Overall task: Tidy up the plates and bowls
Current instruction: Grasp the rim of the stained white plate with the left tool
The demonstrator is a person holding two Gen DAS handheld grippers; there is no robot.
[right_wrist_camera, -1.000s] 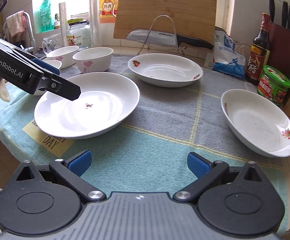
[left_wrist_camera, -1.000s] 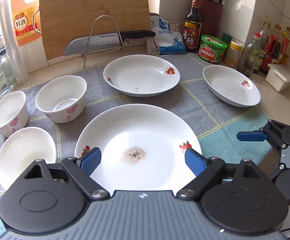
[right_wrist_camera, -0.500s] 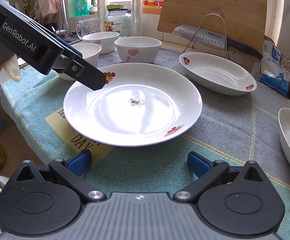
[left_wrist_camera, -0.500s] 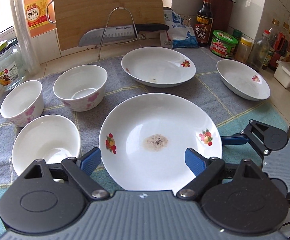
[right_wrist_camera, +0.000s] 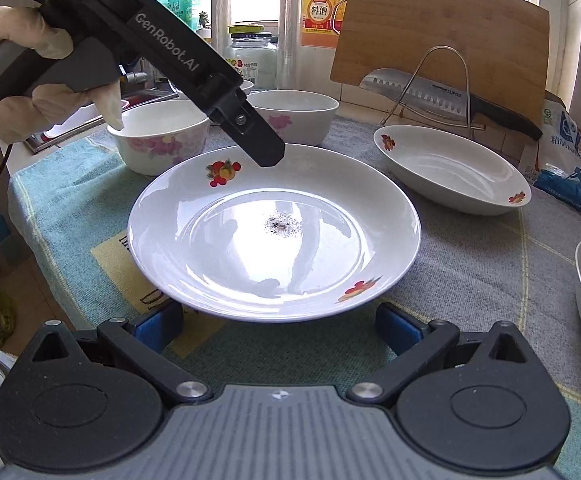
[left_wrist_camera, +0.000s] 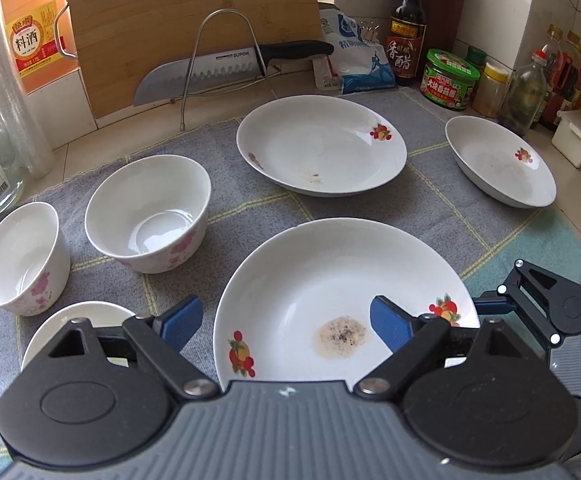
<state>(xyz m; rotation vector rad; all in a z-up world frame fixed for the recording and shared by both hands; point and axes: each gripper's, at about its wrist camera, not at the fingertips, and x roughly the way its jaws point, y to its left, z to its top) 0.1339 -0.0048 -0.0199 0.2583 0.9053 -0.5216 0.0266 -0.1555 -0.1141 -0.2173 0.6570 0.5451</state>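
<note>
Left side: Two white bowls with pink flowers sat on the gray towel (left_wrist_camera: 258, 216). The far-left bowl (left_wrist_camera: 20, 258) was just beside the bigger flower bowl (left_wrist_camera: 148, 214). They were close, but I could not tell if they touched.
Small bowl: A plain white bowl (left_wrist_camera: 78, 316) showed a bit of its rim low down, under your left gripper's body.
Your left gripper: Your left gripper (left_wrist_camera: 286, 322) hung over the big plate. Its blue pads (left_wrist_camera: 180, 322) stood far apart. Nothing was between them but air. One pad was over the towel by the plate's edge and the other was over the inside of the plate.
Big plate: The big plate (right_wrist_camera: 274, 232) lay flat on the towel in front of you. It had fruit pictures on the rim and a dirty brown spot in the middle.
Your left hand: Your gloved hand (right_wrist_camera: 46, 84) held the left gripper's handle, seen from the right camera. One black finger (right_wrist_camera: 258, 140) pointed down at the plate's far rim.
Your right gripper: Your right gripper (right_wrist_camera: 274, 330) sat low at the plate's near edge. Its jaws were spread wide and held nothing. The plate's rim was just in front of them.
Middle back: A deep oval dish (left_wrist_camera: 322, 146) sat behind the big plate, well apart from it.
Behind that: A knife (left_wrist_camera: 226, 68) lay on a wire rack in front of a wooden cutting board (left_wrist_camera: 186, 12).
Right side: Another deep dish (left_wrist_camera: 500, 162) sat near the jars and bottles.
</note>
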